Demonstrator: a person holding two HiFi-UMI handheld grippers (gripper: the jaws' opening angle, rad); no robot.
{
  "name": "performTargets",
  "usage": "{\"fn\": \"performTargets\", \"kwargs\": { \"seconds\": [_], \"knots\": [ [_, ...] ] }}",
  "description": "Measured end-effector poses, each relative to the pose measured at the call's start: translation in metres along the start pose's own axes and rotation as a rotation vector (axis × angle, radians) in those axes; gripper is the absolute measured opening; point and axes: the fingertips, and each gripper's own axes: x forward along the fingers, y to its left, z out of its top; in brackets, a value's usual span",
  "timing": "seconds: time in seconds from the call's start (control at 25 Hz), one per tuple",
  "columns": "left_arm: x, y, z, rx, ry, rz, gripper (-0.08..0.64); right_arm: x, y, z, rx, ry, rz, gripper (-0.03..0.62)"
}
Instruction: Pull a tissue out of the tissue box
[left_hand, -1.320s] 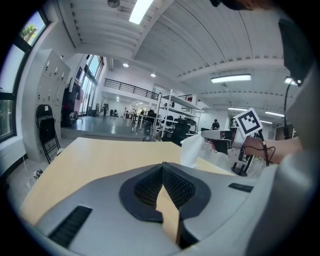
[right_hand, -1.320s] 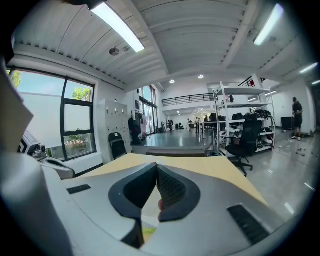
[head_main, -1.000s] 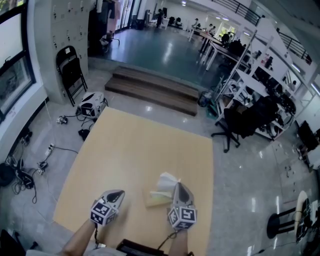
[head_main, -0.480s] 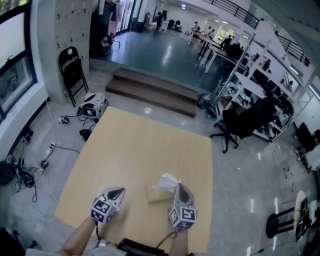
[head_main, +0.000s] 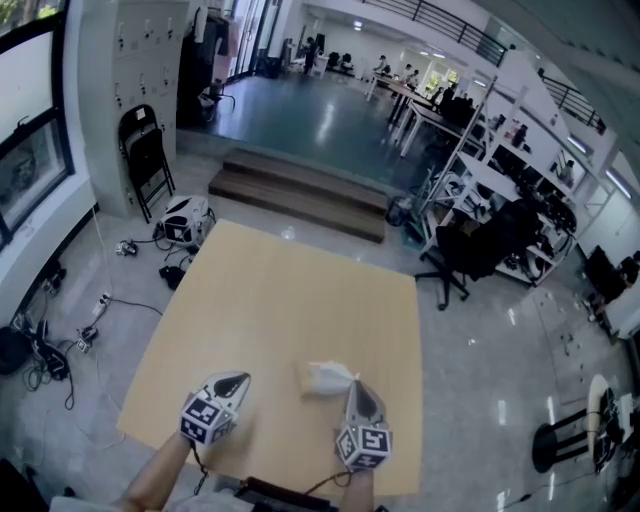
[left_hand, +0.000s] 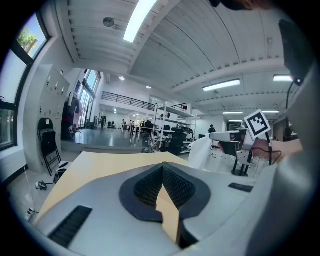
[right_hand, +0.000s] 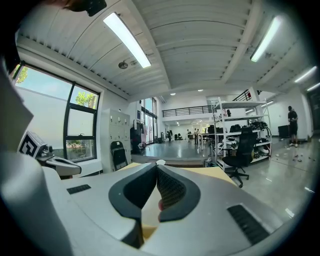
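Note:
A white tissue (head_main: 325, 376) hangs crumpled over the tan table (head_main: 270, 300), pinched at the tip of my right gripper (head_main: 355, 384), which is shut on it. A scrap of the tissue (right_hand: 159, 162) shows at the closed jaw tips of the right gripper (right_hand: 156, 168). In the left gripper view the tissue (left_hand: 201, 152) dangles from the right gripper (left_hand: 222, 136). I cannot make out the tissue box; the tissue covers that spot. My left gripper (head_main: 236, 381) hovers to the left, shut on nothing (left_hand: 162, 167).
The table's near edge (head_main: 290, 485) lies just under both grippers. Off its right side stands an office chair (head_main: 470, 250). A folding chair (head_main: 145, 150), cables and a box sit on the floor to the left. Steps (head_main: 300, 190) lie beyond the far edge.
My right gripper has drawn back toward me with the tissue, which now hangs lower and flatter. The yellowish box seen under it earlier no longer shows. The left gripper shifted slightly.

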Motion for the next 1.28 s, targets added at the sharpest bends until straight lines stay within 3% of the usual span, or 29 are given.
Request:
{"fn": "performTargets", "kwargs": {
  "seconds": [1.28],
  "knots": [
    [-0.119,-0.05,0.032,0.06,-0.137,-0.021,0.008,-0.169,0.057,-0.026,0.032,-0.051,-0.051,0.006]
  ]
}}
